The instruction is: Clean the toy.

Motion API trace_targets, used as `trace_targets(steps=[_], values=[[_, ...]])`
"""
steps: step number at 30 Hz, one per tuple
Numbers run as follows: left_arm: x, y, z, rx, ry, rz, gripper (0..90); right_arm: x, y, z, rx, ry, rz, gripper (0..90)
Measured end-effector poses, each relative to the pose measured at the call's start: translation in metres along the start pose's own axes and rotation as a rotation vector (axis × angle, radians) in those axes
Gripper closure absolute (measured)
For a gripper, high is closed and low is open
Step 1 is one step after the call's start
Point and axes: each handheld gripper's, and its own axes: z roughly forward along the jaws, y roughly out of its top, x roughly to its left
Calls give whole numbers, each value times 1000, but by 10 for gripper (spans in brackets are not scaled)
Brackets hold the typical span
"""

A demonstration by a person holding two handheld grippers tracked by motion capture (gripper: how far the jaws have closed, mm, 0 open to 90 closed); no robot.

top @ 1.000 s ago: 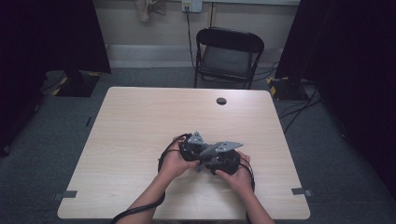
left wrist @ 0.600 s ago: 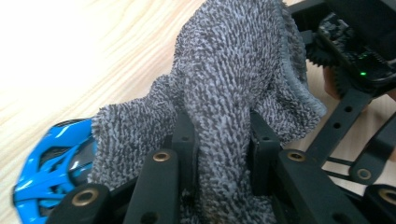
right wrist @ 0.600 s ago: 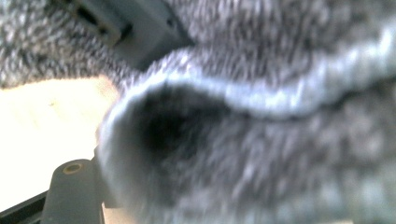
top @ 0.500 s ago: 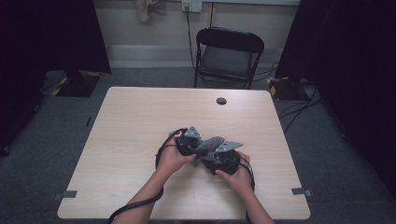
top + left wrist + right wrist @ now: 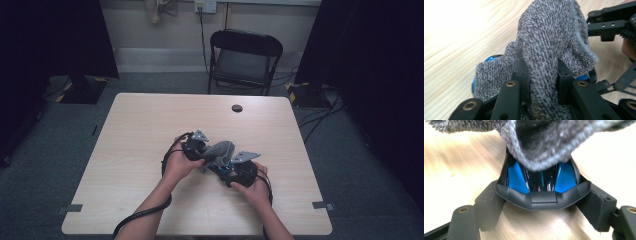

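A grey terry cloth (image 5: 549, 47) is draped over a black-and-blue object (image 5: 541, 182), apparently a computer mouse, held just above the wooden table (image 5: 150, 130) near its middle. The cloth is pinched in a fold between the narrowed jaws of the left gripper (image 5: 541, 82), and the mouse is clamped by its sides between the jaws of the right gripper (image 5: 541, 202), its glossy blue panels facing the camera, with the cloth's hem hanging over its far end. In the high view the left gripper (image 5: 196, 148) and right gripper (image 5: 239, 169) are seen close together with the cloth (image 5: 219, 150) bunched between them. Compared with a second ago, the left gripper is lifted slightly up and away from the person, and the cloth is raised higher over the mouse; this is judged as a wiping stroke under way, with the mouse's surface partly covered. No containers are on the table; a small dark grommet (image 5: 237, 108) sits in it toward the far edge. A folding chair (image 5: 243, 57) stands beyond the table.
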Motion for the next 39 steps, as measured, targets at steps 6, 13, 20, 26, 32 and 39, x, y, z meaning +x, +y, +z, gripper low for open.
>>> trace_targets(steps=[6,13,20,26,32,39], values=[[5,-1,-1,22,34,8,704,0,0,0,0,-1,-1,254],[12,-3,-1,26,52,-9,704,0,0,0,0,0,1,254],[21,-5,-2,29,65,-32,703,0,0,0,0,-1,2,254],[30,-6,-3,33,87,-56,702,0,0,0,0,-1,1,255],[41,-11,-8,43,139,-95,702,0,0,0,0,-2,2,255],[55,-22,-20,48,174,-149,702,0,0,0,1,-2,3,255]])
